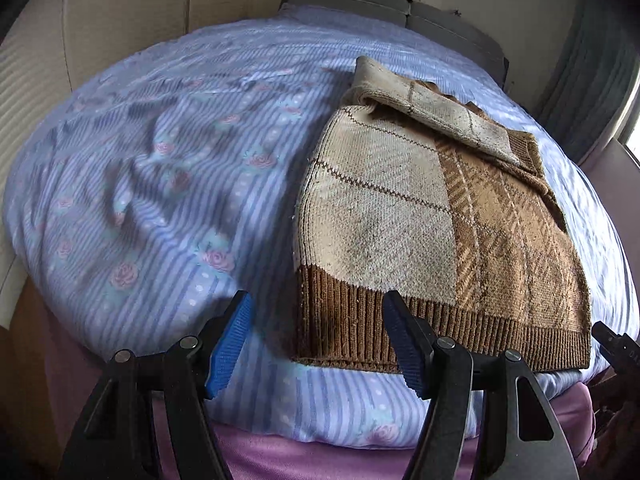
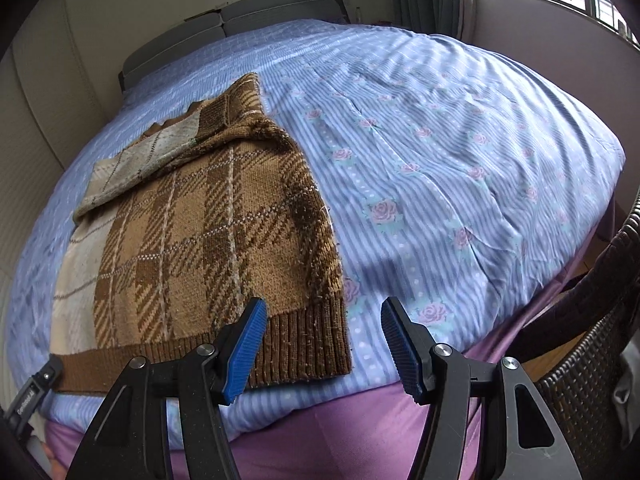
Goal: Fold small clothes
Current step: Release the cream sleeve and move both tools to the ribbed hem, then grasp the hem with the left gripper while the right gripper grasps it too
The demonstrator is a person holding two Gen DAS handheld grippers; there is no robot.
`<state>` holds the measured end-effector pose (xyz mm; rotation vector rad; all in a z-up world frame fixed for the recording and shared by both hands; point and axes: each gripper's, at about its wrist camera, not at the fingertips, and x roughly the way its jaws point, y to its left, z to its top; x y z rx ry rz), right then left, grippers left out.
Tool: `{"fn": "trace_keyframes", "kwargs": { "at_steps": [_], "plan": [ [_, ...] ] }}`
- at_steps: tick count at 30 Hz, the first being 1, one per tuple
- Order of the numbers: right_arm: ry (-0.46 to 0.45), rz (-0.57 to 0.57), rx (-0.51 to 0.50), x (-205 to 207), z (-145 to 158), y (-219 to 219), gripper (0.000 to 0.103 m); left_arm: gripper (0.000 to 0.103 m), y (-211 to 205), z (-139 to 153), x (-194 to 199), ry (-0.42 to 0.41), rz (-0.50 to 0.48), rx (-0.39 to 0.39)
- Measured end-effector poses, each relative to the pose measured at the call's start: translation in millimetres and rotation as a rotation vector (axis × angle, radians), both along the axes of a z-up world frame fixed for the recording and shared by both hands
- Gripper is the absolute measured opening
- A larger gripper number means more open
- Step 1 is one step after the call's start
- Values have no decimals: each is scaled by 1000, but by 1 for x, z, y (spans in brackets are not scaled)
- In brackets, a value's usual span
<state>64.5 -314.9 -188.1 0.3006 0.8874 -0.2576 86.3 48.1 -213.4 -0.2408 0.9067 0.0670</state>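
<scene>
Sweater (image 1: pixel 420 216) lies folded on the bed (image 1: pixel 160 160); both tools gape empty.

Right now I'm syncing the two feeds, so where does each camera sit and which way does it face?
Left wrist: on the left tool, angled down at the bed; its open blue-padded fingers straddle the brown-and-cream plaid knitted sweater's left hem corner.
Right wrist: on the right tool, same tilt; its open fingers straddle the right hem corner.
Shared: the sweater, the blue striped floral bedsheet, the grey headboard.

The left tongs (image 1: pixel 316 344) and the right tongs (image 2: pixel 323 346) both point downward, blue pads parted, with nothing gripped between them.
</scene>
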Motion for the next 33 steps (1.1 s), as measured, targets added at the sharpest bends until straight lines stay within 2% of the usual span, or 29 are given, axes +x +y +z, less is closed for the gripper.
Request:
{"fn": "trace_keyframes", "kwargs": {
  "at_steps": [9,14,15,17,19,23,25,28,29,30,31,33],
  "plan": [
    [48,27,12,7,-12,4,60,65,9,-2,0,5,48,-36],
    [71,23,53,9,-19,-1,60,63,7,-4,3,15,30,-64],
    [73,21,60,9,-19,-2,60,61,6,-5,3,19,21,-73],
    [74,17,72,8,-19,-3,60,47,4,-8,4,36,4,-88],
    [76,18,80,8,-20,-3,59,41,4,-10,4,50,-1,-100],
    [92,43,95,10,-24,-1,58,40,3,-12,5,68,-3,-95],
    [108,55,113,11,-28,0,49,40,1,-13,6,75,-11,-80],
    [114,55,150,12,-32,-3,44,38,-1,-13,5,72,-16,-78],
    [117,53,166,12,-34,-5,43,28,-2,-14,5,75,-21,-79],
    [117,50,183,12,-36,-6,39,23,-2,-15,6,82,-29,-90],
    [113,48,195,11,-36,-7,34,14,-2,-16,6,89,-37,-104],
    [103,46,206,9,-35,-7,25,11,-3,-16,5,89,-47,-114]
  ]
}}
